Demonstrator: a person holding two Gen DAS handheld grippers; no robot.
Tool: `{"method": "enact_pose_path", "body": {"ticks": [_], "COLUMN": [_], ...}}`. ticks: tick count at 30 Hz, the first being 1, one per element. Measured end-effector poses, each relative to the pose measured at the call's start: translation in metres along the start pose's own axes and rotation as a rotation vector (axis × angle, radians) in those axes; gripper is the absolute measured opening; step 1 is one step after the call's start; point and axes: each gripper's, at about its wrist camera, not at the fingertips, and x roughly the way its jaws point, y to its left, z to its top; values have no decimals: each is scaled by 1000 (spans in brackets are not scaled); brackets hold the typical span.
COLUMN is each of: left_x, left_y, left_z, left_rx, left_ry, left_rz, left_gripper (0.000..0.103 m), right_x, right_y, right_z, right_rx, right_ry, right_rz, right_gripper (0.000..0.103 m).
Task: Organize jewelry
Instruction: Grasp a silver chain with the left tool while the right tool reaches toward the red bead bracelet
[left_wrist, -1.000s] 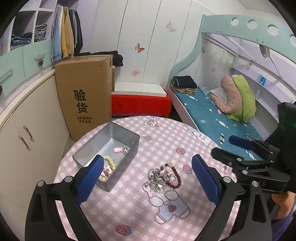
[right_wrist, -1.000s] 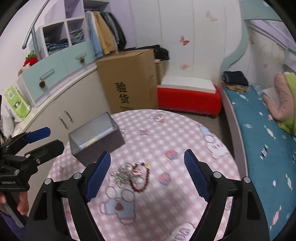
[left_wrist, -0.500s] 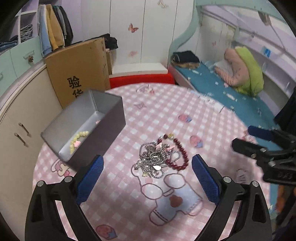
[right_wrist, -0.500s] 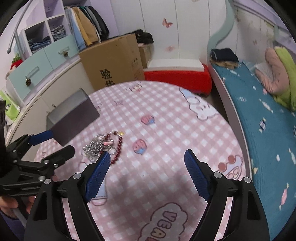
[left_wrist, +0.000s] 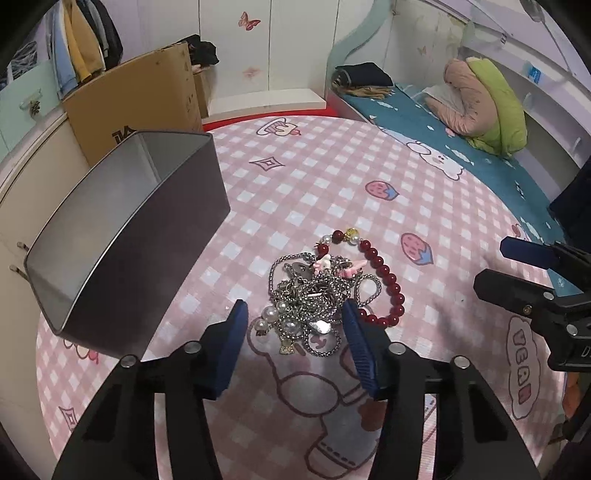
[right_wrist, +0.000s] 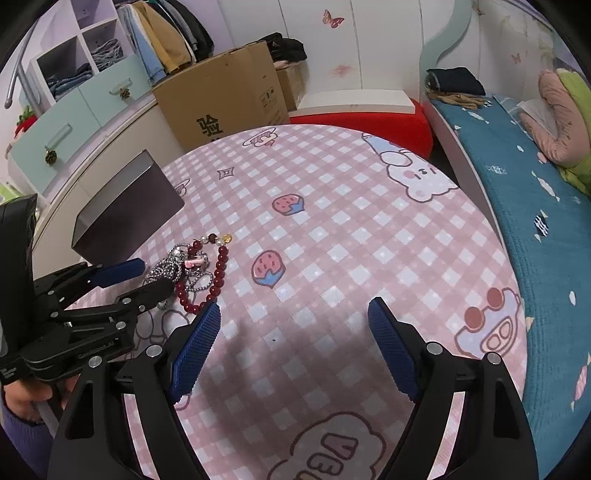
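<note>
Left gripper (left_wrist: 293, 323) closing around the tangled jewelry pile (left_wrist: 317, 295), pads not pressing; metal tin (left_wrist: 122, 236) beside it; right gripper (right_wrist: 293, 317) spread wide over bare table (right_wrist: 351, 229).

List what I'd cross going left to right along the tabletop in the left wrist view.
Metal tin → silver chains → red bead bracelet → strawberry print → right gripper.

Even indoor light, soft shadows under jaws, strong fisheye bending, dark vignette corners.
</note>
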Motion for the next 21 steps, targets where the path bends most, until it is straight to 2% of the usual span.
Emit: {"method": "enact_pose_path", "body": {"ticks": [5,9,12,15,21], "left_x": [0,-7,-15,-18,-19], "left_y": [-3,-3,1,4,10], "left_z": [3,5,5,5,6], "left_rx": [32,35,25,23,-2], "left_ry": [4,-1,0,2,25], "left_rz": [-10,-27,-57,-60,-106], "left_gripper": [29,11,11,0,1], "right_x": [4,6,6,8,13], "right_y": [0,2,4,8,15], "right_z": [-2,-4,-4,-4,-5], "right_rx": [4,-1,-5,-7,-21], "right_ry": [13,25,26,31,49], "right_rz": [9,8,10,16,17], "right_gripper": [80,80,80,80,80]}}
